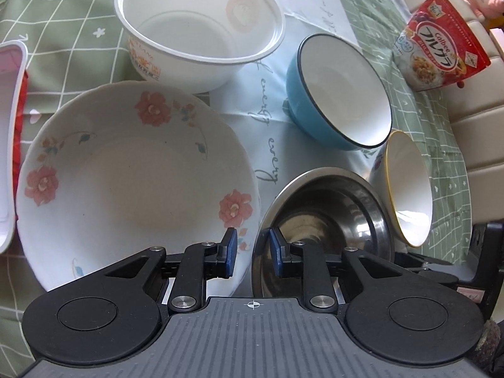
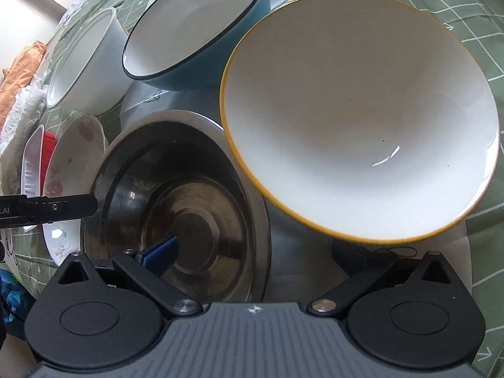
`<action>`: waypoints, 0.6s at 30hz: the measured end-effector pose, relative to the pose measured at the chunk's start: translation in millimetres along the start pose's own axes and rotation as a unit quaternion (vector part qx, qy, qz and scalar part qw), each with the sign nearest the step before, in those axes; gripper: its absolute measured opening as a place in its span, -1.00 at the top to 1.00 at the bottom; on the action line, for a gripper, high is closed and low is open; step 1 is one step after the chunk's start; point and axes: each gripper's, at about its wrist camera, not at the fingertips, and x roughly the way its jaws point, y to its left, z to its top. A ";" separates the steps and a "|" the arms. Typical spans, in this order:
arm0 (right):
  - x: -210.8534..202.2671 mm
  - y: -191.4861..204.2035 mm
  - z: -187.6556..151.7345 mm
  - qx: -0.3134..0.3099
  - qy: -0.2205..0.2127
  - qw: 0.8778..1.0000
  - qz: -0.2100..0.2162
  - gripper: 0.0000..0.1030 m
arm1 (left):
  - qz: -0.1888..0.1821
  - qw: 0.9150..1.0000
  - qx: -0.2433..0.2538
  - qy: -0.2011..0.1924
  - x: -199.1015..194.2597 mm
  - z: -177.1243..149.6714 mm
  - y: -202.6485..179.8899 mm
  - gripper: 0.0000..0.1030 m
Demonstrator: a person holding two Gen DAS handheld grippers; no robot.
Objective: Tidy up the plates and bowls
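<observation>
Left claw part open, straddling near-left rim of steel bowl, not yet clamped. Right claw spread wide, empty; yellow-rimmed bowl tilted above it. Best to close squarely on the rim, lift level. Floral plate left, blue bowl far. Desk under green checked cloth.

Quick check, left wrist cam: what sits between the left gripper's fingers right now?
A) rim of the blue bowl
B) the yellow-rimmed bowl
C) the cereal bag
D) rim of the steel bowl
D. In the left wrist view the left gripper has its blue pads on either side of the steel bowl rim, with a small gap remaining; the blue bowl and yellow-rimmed bowl lie farther away.
</observation>
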 end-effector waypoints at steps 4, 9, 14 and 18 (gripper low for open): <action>-10.1 -1.8 -5.0 0.031 -0.015 0.999 0.030 -0.77 | 0.006 1.000 -0.003 0.007 6.2 0.1 -5.8 0.56; -8.9 10.0 -10.5 0.036 -0.007 0.999 0.018 -0.09 | 0.006 1.000 0.001 0.008 2.2 2.4 -18.5 0.57; -12.3 23.8 -8.3 0.016 -0.007 1.000 -0.016 0.06 | 0.036 0.999 -0.017 0.022 6.4 1.0 -19.4 0.62; -27.5 40.3 -13.6 -0.013 0.007 1.000 -0.015 0.07 | 0.060 0.998 -0.003 0.025 -9.8 -15.5 -24.2 0.62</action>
